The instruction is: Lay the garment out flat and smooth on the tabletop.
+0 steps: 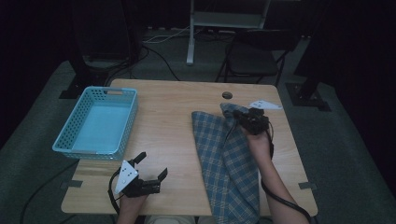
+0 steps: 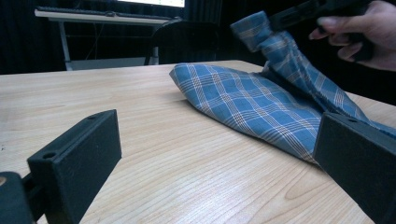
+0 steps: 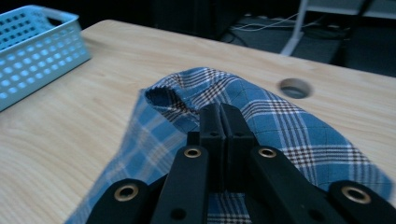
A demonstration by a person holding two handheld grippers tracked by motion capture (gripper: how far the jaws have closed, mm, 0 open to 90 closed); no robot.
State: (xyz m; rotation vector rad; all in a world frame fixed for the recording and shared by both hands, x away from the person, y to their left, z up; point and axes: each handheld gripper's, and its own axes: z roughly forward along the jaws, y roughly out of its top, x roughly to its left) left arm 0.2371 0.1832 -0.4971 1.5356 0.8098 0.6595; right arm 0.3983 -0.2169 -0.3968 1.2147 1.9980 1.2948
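A blue plaid cloth (image 1: 224, 158) lies folded down the right half of the wooden table (image 1: 173, 116), with its near end hanging over the front edge. My right gripper (image 1: 238, 115) is shut on the cloth's far corner and holds that corner lifted above the table. In the right gripper view the two jaws press together on the plaid cloth (image 3: 289, 130) at the right gripper (image 3: 223, 112). My left gripper (image 1: 152, 165) rests open near the table's front left edge, nothing between its jaws. The left gripper view shows the plaid cloth (image 2: 247, 102) ahead, its corner raised by the other hand.
A light blue plastic basket (image 1: 98, 122) stands empty at the table's left side. A round cable hole (image 1: 227, 95) sits near the far edge, a grey plate beside it. A dark chair (image 1: 254, 56) and a white stand are beyond the table.
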